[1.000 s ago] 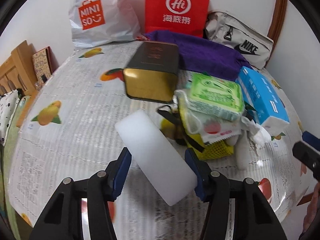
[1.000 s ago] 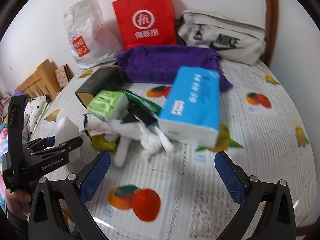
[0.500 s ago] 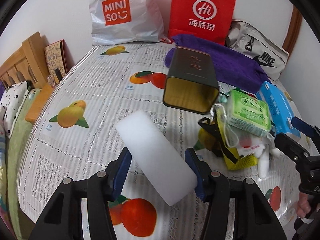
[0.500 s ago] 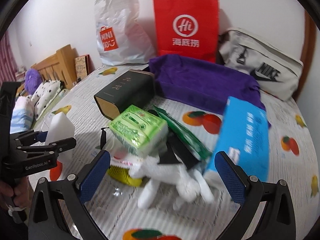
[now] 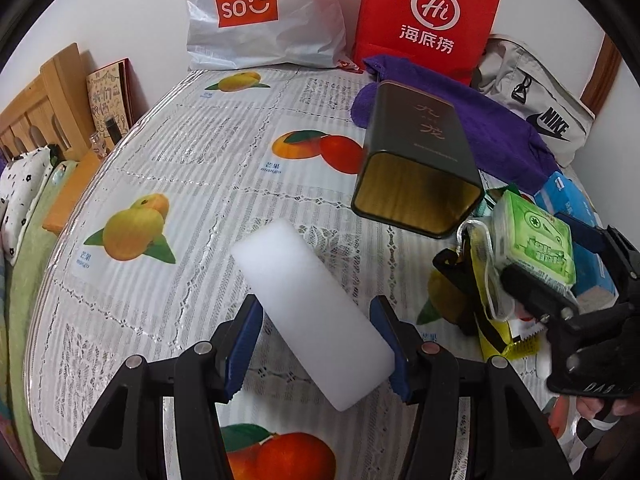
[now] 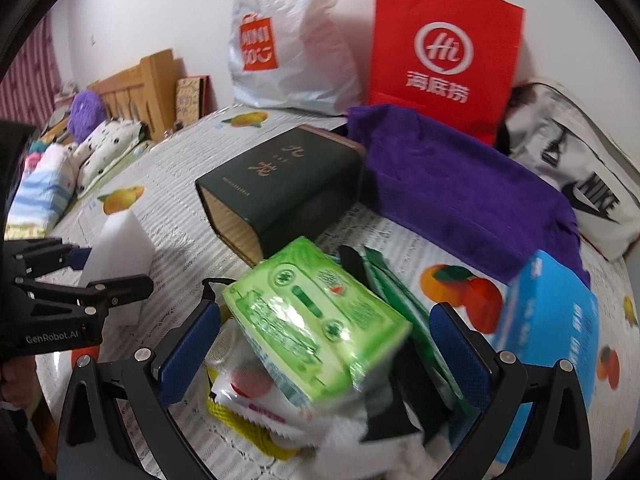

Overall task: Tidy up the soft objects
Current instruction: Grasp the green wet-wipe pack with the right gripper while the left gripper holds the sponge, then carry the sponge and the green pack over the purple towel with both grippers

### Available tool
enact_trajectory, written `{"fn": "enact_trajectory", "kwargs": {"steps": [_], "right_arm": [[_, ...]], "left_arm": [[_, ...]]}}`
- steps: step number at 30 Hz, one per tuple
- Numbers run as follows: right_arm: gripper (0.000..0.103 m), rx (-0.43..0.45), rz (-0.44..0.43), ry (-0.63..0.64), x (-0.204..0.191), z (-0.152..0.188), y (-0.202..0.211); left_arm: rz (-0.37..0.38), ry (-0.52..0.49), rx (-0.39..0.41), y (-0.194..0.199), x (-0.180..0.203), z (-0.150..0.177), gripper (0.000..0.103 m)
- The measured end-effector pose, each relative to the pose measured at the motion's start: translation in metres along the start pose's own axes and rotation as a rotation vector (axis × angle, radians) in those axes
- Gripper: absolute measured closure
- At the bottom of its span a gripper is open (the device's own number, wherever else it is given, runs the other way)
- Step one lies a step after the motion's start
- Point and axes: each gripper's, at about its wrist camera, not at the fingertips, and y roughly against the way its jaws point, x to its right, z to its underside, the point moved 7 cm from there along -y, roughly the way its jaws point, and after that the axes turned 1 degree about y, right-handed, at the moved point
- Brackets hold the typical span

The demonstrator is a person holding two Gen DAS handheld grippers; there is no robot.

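A white foam block [image 5: 310, 310] is clamped between the blue pads of the left gripper [image 5: 316, 344] and is held slantwise above the fruit-printed cloth of the worktop [image 5: 192, 184]. The same block [image 6: 120, 248] is seen from the right wrist camera at the left, held in the left gripper [image 6: 86, 276].

The right gripper [image 6: 324, 354] is spread wide, with nothing gripped; a green tissue pack [image 6: 316, 320] is seen between its pads, lying on top of a heap of soft packets in the right part of the worktop. Whether the pads touch the pack cannot be told.

A dark green tin [image 6: 280, 184] is lying on its side just behind the heap, and a blue tissue box [image 6: 548, 340] is beside it on the right. A purple towel [image 6: 460, 188] is spread behind them, before a red paper bag [image 6: 444, 56], a white plastic bag [image 6: 288, 40] and a grey Nike bag [image 6: 580, 168].
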Motion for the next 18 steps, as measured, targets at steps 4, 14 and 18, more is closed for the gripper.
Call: {"fn": "enact_trajectory", "kwargs": {"steps": [4, 14, 18], "right_arm": [[0.019, 0.018, -0.005, 0.038, -0.006, -0.001, 0.001], [0.020, 0.087, -0.008, -0.030, 0.003, -0.004, 0.037], [0.020, 0.091, 0.019, -0.077, 0.014, 0.006, 0.060]], "left_arm": [[0.001, -0.004, -0.002, -0.001, 0.001, -0.002, 0.049], [0.009, -0.015, 0.007, 0.012, 0.006, 0.001, 0.049], [0.031, -0.023, 0.017, 0.020, 0.014, 0.004, 0.049]]}}
